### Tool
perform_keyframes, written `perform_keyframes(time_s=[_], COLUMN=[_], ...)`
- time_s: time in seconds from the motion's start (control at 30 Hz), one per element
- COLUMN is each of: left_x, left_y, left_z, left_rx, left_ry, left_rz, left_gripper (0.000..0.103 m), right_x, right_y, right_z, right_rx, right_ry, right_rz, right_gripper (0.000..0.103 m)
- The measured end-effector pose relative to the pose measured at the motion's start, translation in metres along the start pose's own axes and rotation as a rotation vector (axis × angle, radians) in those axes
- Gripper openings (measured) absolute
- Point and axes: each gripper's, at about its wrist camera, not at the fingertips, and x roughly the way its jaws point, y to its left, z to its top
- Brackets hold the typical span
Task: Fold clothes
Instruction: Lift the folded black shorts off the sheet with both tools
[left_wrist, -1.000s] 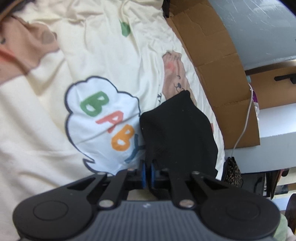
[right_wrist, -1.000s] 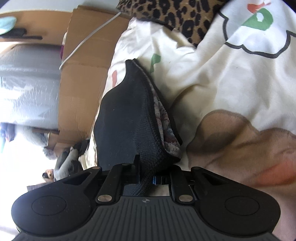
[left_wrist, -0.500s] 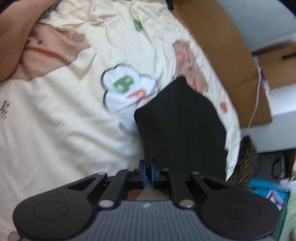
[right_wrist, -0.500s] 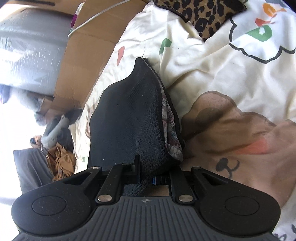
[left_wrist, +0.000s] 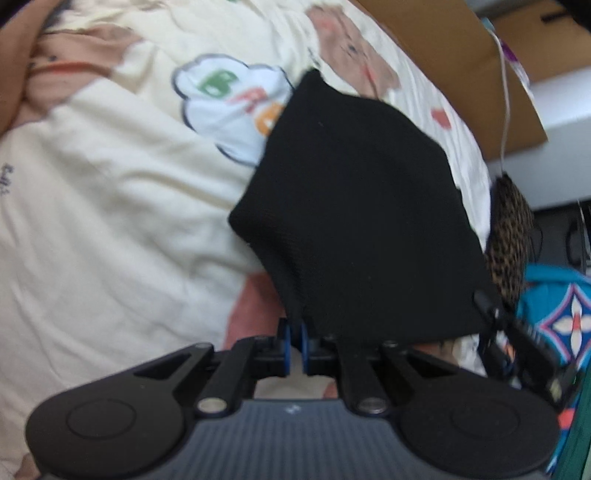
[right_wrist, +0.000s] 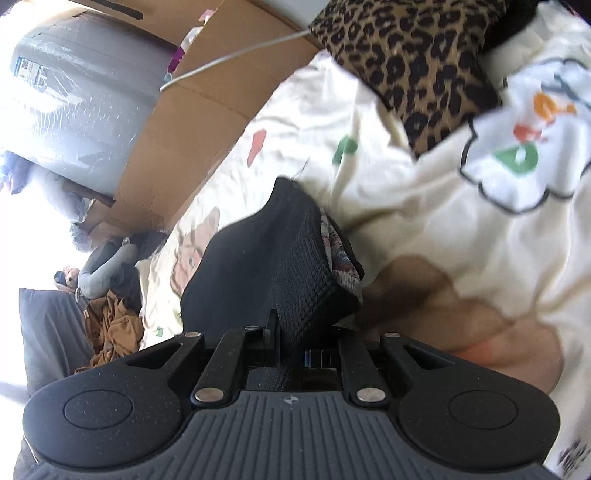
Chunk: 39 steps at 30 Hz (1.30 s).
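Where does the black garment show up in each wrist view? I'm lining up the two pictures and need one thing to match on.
Left wrist: the black garment fills the centre right, running down to the left hand-held gripper.
Right wrist: it rises in the lower centre from the right hand-held gripper.
Shared landmark: the leopard-print cushion.

Each camera sits just behind its own fingers and looks forward along them, very near the black garment (left_wrist: 362, 206) held ahead. Both look down on the cream bed cover (left_wrist: 110, 206) beyond the fingertips. They share the garment, the cover, the leopard cushion (right_wrist: 410, 62) and the cardboard (right_wrist: 192, 125)
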Motion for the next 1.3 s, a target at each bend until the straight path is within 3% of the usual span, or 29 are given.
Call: perform_keyframes(time_s=[0.47, 0.77, 1.17, 1.3], left_x=[0.014, 0.038, 0.063, 0.068], left_y=[-0.02, -0.054, -0.077, -0.071], left_z=[-0.023, -0.036, -0.059, -0.061], left_rx=[0.035, 0.129, 0.182, 0.171], left_ry=[0.109, 0.189, 0.266, 0.298], left_rz=[-0.095, -0.149, -0.23, -0.209], left_gripper=[0.006, 0.006, 0.006, 0.006], right_x=[-0.002, -0.001, 0.002, 0.006], right_y=[0.005, 0.015, 0.005, -0.011], right_z=[0.034, 0.064, 0.095, 0.097], right_rx=[-0.043, -0.095, -0.129, -0.093], right_ry=[-0.061, -0.099, -0.094, -0.076], right_rz=[-0.032, -0.044, -0.094, -0.149], right_gripper=[0.01, 0.01, 0.01, 0.013])
